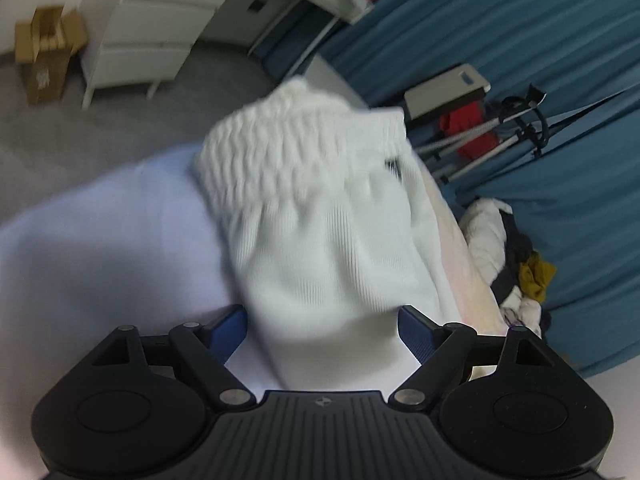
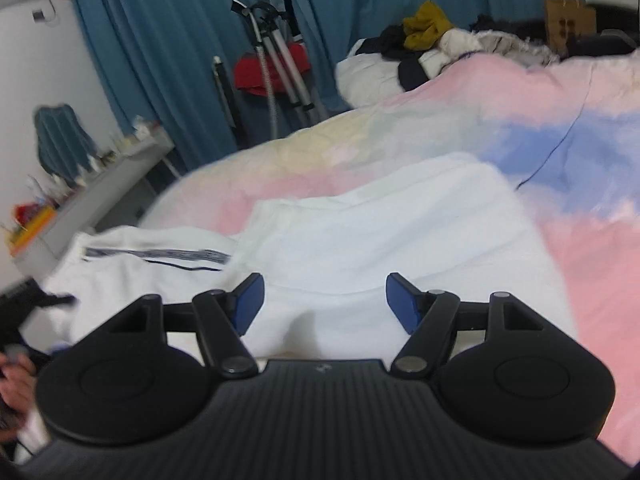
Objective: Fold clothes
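Left wrist view: the left gripper (image 1: 322, 334) stands wide, its blue pads (image 1: 226, 330) on either side of a white ribbed garment (image 1: 316, 216) — whether they press on it I cannot tell.
Garment position: its elastic cuff end points away from the camera, over the pale bedspread (image 1: 100, 240) near the bed's edge.
Risk here: if the pads are not pinching, the cloth may slide out and bunch up — the blur suggests motion.

Right wrist view: the right gripper (image 2: 324, 304) is released, nothing between its pads, hovering above a white garment (image 2: 400, 232) spread on the pink-and-blue bedspread (image 2: 580, 240).
Beside it: a white piece with a dark stripe (image 2: 160, 258) overlaps at the left.
Risk here: closing now could catch both layers, or the bedspread beneath, spoiling the fold.
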A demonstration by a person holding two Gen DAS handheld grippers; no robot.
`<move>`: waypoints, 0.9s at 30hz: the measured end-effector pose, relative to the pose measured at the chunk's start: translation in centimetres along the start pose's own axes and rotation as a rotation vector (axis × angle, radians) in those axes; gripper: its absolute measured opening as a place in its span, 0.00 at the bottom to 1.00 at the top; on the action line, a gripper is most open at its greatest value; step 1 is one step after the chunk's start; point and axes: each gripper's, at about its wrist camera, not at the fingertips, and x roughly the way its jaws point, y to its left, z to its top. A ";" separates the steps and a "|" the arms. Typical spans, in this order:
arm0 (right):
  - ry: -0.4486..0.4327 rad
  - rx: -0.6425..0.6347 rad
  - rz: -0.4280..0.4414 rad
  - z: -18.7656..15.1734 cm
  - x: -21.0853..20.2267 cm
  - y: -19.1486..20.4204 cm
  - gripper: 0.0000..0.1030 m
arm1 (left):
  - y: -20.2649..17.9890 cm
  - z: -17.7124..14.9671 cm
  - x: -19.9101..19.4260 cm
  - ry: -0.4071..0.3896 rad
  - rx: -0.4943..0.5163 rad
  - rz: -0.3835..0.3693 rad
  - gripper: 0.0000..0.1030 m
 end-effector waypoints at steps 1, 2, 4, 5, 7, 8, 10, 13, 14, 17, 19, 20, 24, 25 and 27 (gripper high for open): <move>0.009 -0.009 -0.019 -0.1 0.6 -0.1 0.68 | 0.2 0.3 0.4 -0.012 -0.010 0.001 0.80; 0.027 -0.011 -0.028 -0.4 1.3 -0.3 0.68 | 0.3 0.5 0.7 -0.027 -0.018 0.004 0.78; 0.053 -0.019 -0.035 -0.8 2.2 -0.5 0.69 | 0.1 0.7 1.3 -0.075 0.000 0.017 0.68; 0.065 -0.023 -0.038 -1.0 2.6 -0.6 0.69 | -0.6 0.7 1.5 -0.099 0.050 0.033 0.60; 0.066 -0.032 -0.038 -1.0 2.7 -0.5 0.69 | -2.1 0.6 1.7 -0.143 0.166 0.065 0.43; 0.065 -0.023 -0.033 -0.9 2.5 -0.5 0.69 | -3.2 0.3 1.6 -0.173 0.239 0.073 0.30; 0.063 0.017 -0.019 -0.4 2.2 -1.0 0.68 | -5.5 -0.5 0.8 -0.244 0.364 0.083 0.18; 0.044 0.094 -0.003 0.7 1.2 -2.1 0.67 | -9.5 -2.6 -1.1 -0.377 0.520 0.066 0.13; 0.024 0.123 0.001 1.2 0.5 -2.7 0.67 | -11.0 -3.5 -1.7 -0.416 0.565 0.051 0.13; -0.046 0.173 0.023 3.0 -1.9 -4.6 0.67 | -16.4 -7.2 -3.2 -0.509 0.690 0.007 0.13; -0.089 0.196 0.030 3.9 -3.4 -6.0 0.67 | -20.0 -10.4 -3.8 -0.562 0.762 -0.039 0.13; -0.107 0.209 0.019 4.3 -4.0 -6.9 0.67 | -21.7 -12.1 -4.0 -0.585 0.793 -0.070 0.13; -0.155 0.291 -0.030 5.6 -5.4 -10.8 0.69 | -27.7 -19.5 -4.2 -0.625 0.902 -0.199 0.13; -0.164 0.324 -0.034 5.7 -5.6 -11.8 0.69 | -28.8 -21.4 -4.0 -0.626 0.928 -0.232 0.13; -0.208 0.413 -0.051 5.6 -6.2 -14.0 0.69 | -30.7 -25.8 -3.0 -0.614 1.007 -0.287 0.13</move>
